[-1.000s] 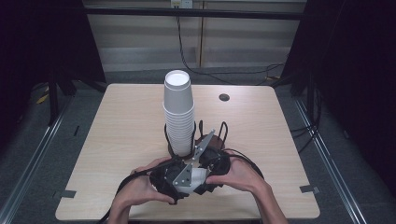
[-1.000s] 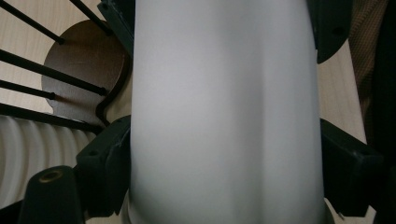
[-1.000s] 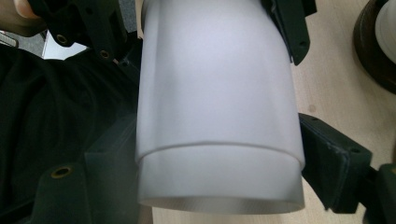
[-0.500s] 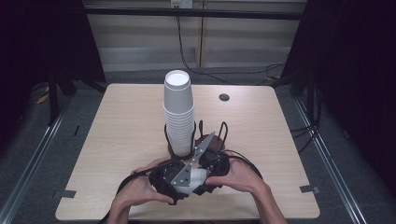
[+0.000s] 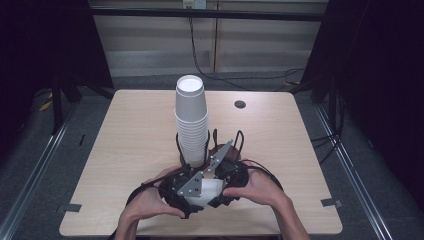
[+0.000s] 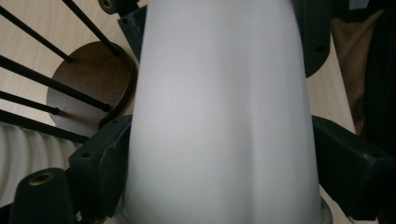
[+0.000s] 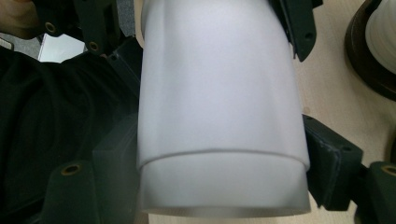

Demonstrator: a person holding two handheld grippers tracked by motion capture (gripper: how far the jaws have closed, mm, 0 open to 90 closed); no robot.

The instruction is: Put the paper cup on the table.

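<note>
A cup stack (image 5: 191,120) stands in a rack (image 5: 210,150) mid-counter (image 5: 125,140); one cup (image 5: 207,191) lies before it, near the front edge.

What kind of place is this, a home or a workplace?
Probably a lab or recording booth, not a home: a bare wooden table stands between dark curtains, cables run along the back wall, and tape marks mark the floor.

No legible writing in any view

No text, label, brand, number or sign can be read on the white cups (image 5: 190,120), the table (image 5: 130,130) or elsewhere.
</note>
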